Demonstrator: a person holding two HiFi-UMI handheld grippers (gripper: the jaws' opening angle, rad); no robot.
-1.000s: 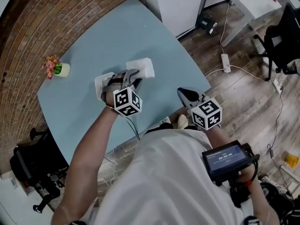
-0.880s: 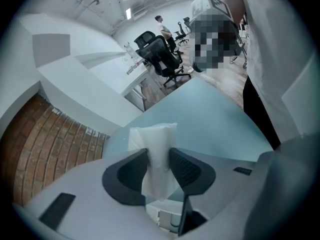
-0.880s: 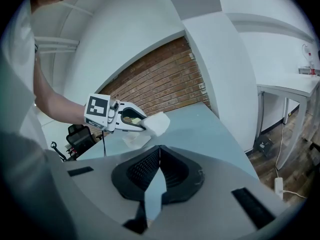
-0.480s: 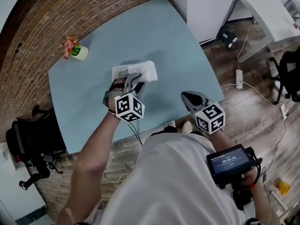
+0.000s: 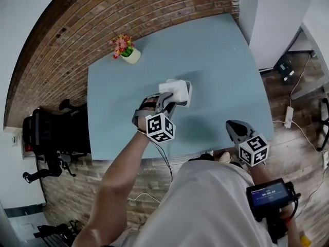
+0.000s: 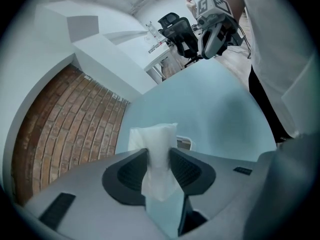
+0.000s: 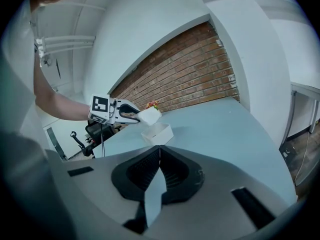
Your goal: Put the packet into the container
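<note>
Your left gripper (image 5: 165, 101) clamps the white packet (image 5: 175, 90) at frame centre, close by the container (image 5: 189, 90) — right gripper (image 5: 235, 128), lower right, jaws together, empty.

Readable text: none; no word, brand or number can be made out in any view.
Left cube (image 5: 160, 128): on the left gripper (image 5: 168, 101), over the table (image 5: 216, 60) by its near edge; each face in view bears a black-and-white square code pattern, not letters.
Right cube (image 5: 254, 150): on the right gripper (image 5: 235, 127), just off the table's near edge; the same kind of square code patterns.
Screen (image 5: 268, 193): well off the table's near edge, at the person's right side; dark blue, with a short row of pale characters too small to read.
</note>
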